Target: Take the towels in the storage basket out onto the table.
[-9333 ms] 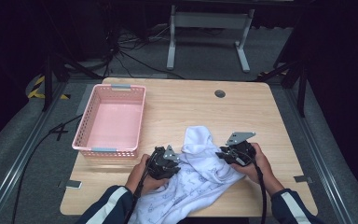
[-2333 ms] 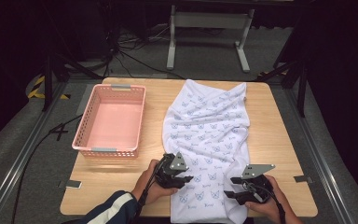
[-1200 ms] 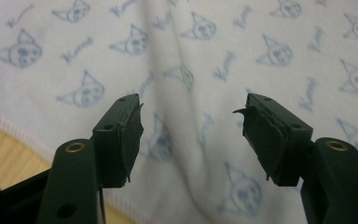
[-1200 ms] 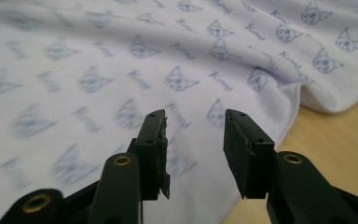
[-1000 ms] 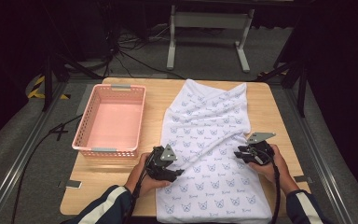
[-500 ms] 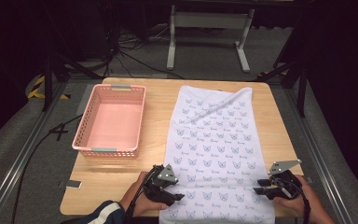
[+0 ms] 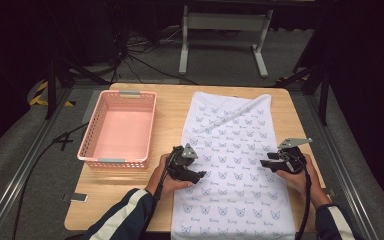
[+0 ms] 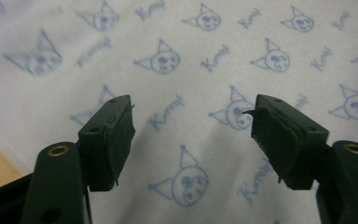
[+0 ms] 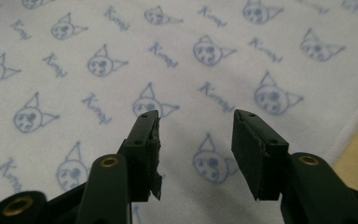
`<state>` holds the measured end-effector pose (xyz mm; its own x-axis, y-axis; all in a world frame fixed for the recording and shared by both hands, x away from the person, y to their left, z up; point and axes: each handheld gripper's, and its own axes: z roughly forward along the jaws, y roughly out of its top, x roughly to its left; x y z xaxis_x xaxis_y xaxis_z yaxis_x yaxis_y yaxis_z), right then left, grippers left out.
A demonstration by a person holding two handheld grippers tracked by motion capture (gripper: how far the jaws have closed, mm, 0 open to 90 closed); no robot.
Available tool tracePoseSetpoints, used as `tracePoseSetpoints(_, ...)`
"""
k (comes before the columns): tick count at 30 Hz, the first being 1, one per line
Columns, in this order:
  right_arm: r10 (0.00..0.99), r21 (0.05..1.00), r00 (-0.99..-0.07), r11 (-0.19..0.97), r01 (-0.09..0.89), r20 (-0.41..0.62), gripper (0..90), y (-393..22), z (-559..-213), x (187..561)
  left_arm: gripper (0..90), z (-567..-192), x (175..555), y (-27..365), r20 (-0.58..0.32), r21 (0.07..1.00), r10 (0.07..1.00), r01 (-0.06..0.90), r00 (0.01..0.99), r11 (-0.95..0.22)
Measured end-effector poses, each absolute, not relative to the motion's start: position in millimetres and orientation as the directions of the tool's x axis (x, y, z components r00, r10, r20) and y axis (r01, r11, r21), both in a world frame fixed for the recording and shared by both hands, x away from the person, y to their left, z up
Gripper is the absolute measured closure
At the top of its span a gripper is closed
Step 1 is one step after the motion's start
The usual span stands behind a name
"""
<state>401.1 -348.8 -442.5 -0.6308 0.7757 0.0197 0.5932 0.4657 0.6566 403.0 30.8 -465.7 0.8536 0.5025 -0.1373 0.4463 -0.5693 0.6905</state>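
Both the left gripper (image 7: 196, 174) and right gripper (image 7: 266, 163), jaws just opening and empty, hover over the printed cloth (image 7: 230, 150) spread flat along the desk's (image 7: 170, 107) right side, apparently for folding.

Printed towel (image 7: 235, 150) flat on table (image 7: 170, 105) beside pink basket (image 7: 117, 127), grippers apart

Both grippers, the left gripper (image 7: 200, 173) and the right gripper (image 7: 265, 164), are black with brass-ringed screw holes, flat dark pads, grey three-cornered plates on top and trailing black cables, above navy sleeves (image 7: 125, 215) striped white at the frame's bottom.
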Motion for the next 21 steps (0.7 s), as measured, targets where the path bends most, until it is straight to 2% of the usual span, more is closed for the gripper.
tracePoseSetpoints(8, 0.765, 0.6, -0.643, 0.526, 0.603, -0.024, 51.3, -356, -446, 358, 26.6, -468, 362, 33, -0.069, 0.688, 0.455, 0.373, 0.888, -0.623)
tracePoseSetpoints(12, 0.76, 0.591, -0.65, 0.529, 0.609, -0.011, 49.8, -360, -445, 337, 26.4, -467, 341, 33, -0.098, 0.684, 0.412, 0.362, 0.906, -0.633)
tracePoseSetpoints(16, 0.759, 0.592, -0.651, 0.517, 0.618, 0.017, 49.3, -365, -445, 329, 26.9, -463, 324, 32, -0.176, 0.658, 0.352, 0.375, 0.919, -0.653)
tracePoseSetpoints(19, 0.73, 0.564, -0.684, 0.563, 0.605, 0.006, 50.9, -362, -442, 326, 28.1, -460, 323, 32, -0.162, 0.652, 0.336, 0.356, 0.928, -0.669)
tracePoseSetpoints(21, 0.739, 0.582, -0.673, 0.559, 0.59, -0.028, 49.6, -361, -438, 328, 28.0, -454, 327, 31, -0.112, 0.677, 0.353, 0.331, 0.929, -0.658)
